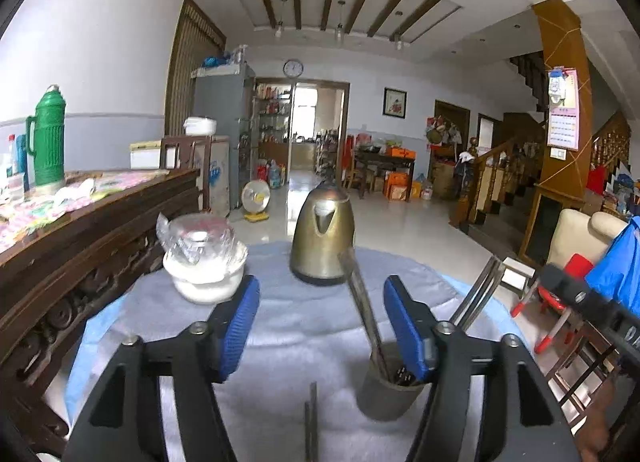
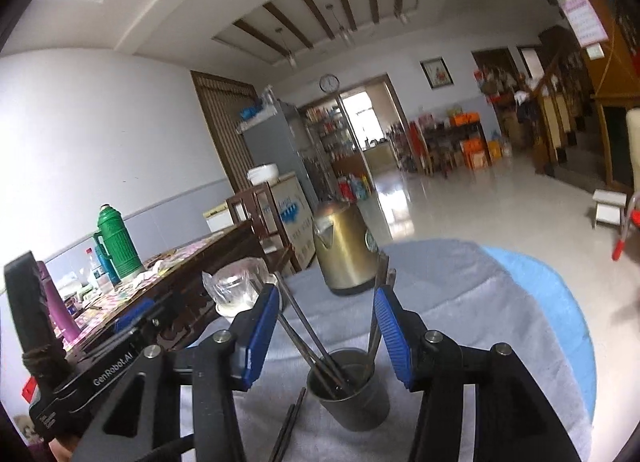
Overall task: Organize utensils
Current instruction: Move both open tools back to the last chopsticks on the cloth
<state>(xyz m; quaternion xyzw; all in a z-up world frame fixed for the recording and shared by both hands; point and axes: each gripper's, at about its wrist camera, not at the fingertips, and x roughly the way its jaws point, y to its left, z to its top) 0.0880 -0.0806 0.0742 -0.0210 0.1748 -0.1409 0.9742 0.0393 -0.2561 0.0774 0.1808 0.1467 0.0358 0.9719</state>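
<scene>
Grey-clothed table (image 2: 460,302), metal cup (image 2: 352,394) holding chopsticks (image 2: 304,330), probably steel, left tool (image 1: 320,326) and right tool (image 2: 328,332) both parted, empty

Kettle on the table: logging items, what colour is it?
The kettle is brassy gold; right wrist view shows it best.

You've got a dull matt metal cup (image 2: 352,394) holding smooth steel chopsticks (image 2: 308,338), standing on a soft, fuzzy grey cloth (image 1: 304,326) that covers the tabletop. At the cloth's far edge your kettle (image 1: 322,234) is brushed brassy metal, and the clear glossy plastic wrap (image 1: 198,238) sits on a white glazed bowl (image 1: 204,282). Your gripper pads (image 1: 240,326) are ribbed blue rubber on matt black plastic.
</scene>
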